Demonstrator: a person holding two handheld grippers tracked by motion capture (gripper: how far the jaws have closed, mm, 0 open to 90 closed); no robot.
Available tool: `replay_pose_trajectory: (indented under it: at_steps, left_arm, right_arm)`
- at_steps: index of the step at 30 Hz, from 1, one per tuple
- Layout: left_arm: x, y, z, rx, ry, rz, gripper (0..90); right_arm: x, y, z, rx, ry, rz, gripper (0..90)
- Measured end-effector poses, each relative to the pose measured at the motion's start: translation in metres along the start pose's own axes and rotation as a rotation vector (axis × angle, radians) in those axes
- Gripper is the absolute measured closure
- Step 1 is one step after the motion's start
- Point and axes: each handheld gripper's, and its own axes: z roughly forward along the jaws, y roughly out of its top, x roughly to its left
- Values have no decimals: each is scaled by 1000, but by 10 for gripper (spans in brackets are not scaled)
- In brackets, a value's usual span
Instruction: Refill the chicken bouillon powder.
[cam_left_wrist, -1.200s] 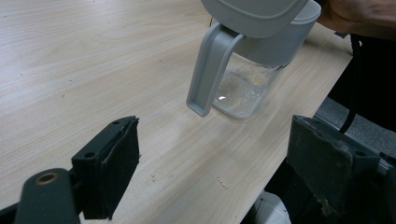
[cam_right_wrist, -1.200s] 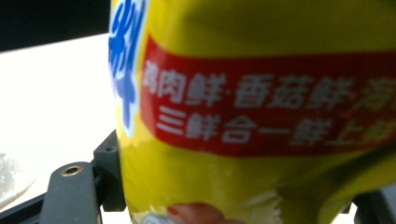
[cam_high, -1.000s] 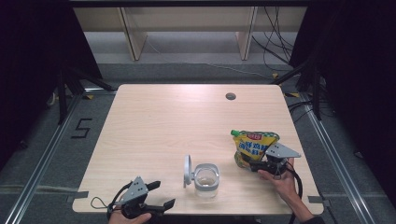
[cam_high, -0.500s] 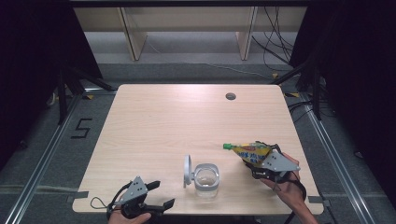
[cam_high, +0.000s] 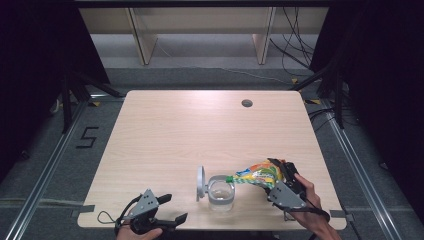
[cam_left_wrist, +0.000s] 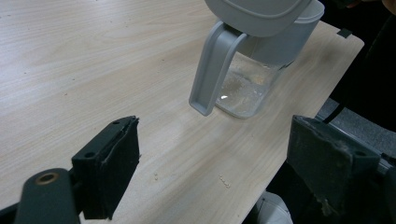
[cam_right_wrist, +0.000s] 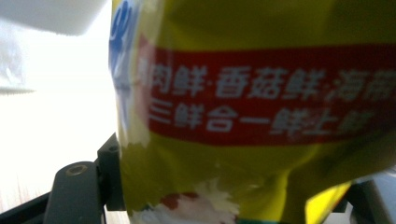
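Note:
A yellow snack bag (cam_high: 257, 174) with a red band (cam_right_wrist: 261, 98) lies tipped on its side above the table, and my right gripper (cam_high: 278, 173) is shut on its lower part. Its green-edged mouth reaches the rim of a clear jar (cam_high: 220, 192) near the table's front edge. The jar's grey hinged lid (cam_high: 200, 182) stands open on its left side. In the left gripper view the jar (cam_left_wrist: 245, 86) holds a thin layer of pale grains. My left gripper (cam_high: 175, 208) rests at the front left with its jaws wide open and nothing between them.
The wooden table (cam_high: 200, 130) has a round cable hole (cam_high: 246, 103) at the back right. A few crumbs (cam_left_wrist: 225, 181) lie on the table in front of the jar. The front edge runs close to both grippers.
The right gripper has moved left and up with the bag, tipping it from upright onto its side until its mouth reached the jar. The left gripper has stayed put.

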Motion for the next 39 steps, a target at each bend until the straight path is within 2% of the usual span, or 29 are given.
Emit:
replay_pose_trajectory:
  at_steps: [1,2,3,4,7,9,10,11,12,15,17,18,19,20,21,22,25,26,28,30,31,32,33,34,35,36,37,38,39]
  left_arm:
    - [0,0,0,0,-5,1,165]
    - [0,0,0,-1,-7,1,165]
    - [0,0,0,-1,-7,1,165]
    - [0,0,0,-4,-8,4,165]
    - [0,-1,1,-6,-9,-3,165]
    - [0,-1,1,-5,-6,-1,165]
    - [1,0,2,-5,-15,22,165]
    - [1,0,2,-6,-15,22,165]
    - [2,0,1,4,-12,35,165]
    - [0,0,1,2,-5,4,165]
    - [0,0,1,1,-5,4,165]
    - [0,0,1,1,-5,4,165]
    - [0,0,1,3,-3,4,165]
    - [2,0,1,3,-12,34,165]
    - [2,0,1,5,-10,36,165]
    - [2,0,1,4,-12,29,165]
    - [1,0,1,5,-16,29,165]
    - [-1,0,2,-2,-12,3,165]
    - [-1,0,1,2,-5,6,165]
    - [-1,0,1,3,-6,5,165]
    - [-1,0,1,3,-6,14,165]
    - [-1,0,1,4,-4,12,165]
    - [-1,0,1,6,-4,12,165]
    - [-1,0,1,-1,-5,5,165]
    - [0,1,1,-5,-13,32,165]
    - [0,1,1,-3,-13,33,165]
    - [0,1,1,-3,-13,34,165]
    - [-2,0,1,-1,-6,6,165]
    - [-2,0,1,0,-8,9,165]
  right_arm:
    - [1,3,1,0,-10,-75,271]
    - [3,5,1,14,-24,-116,272]
    - [7,6,0,32,-21,-98,272]
    - [7,8,1,24,-25,-137,273]
    - [14,13,1,56,-60,-195,274]
    - [11,19,2,39,-95,-356,283]
    - [16,17,1,57,-91,-279,292]
    - [14,21,1,41,-102,-353,293]
    - [19,20,1,45,-114,-311,294]
    - [20,24,1,62,-146,-379,296]
    - [22,26,0,77,-161,-380,296]
    - [21,27,0,64,-170,-434,296]
    - [22,28,0,72,-180,-429,296]
    - [22,29,0,80,-188,-452,296]
    - [19,33,-1,79,-199,-528,296]
    - [22,31,0,78,-202,-492,296]
    - [23,34,-1,96,-212,-523,297]
    - [21,36,0,88,-215,-569,297]
    - [21,38,-2,108,-224,-593,297]
    - [22,38,-1,108,-227,-580,297]
    - [21,41,-1,106,-233,-632,298]
    - [24,38,-2,114,-240,-599,298]
    - [21,42,-4,140,-243,-676,298]
    - [23,43,-5,144,-249,-676,298]
    - [23,44,-5,145,-247,-696,298]
    - [23,46,-4,138,-249,-723,299]
    - [24,46,-4,144,-248,-720,300]
    - [24,45,-3,129,-253,-716,301]
    - [21,50,-3,118,-252,-788,301]
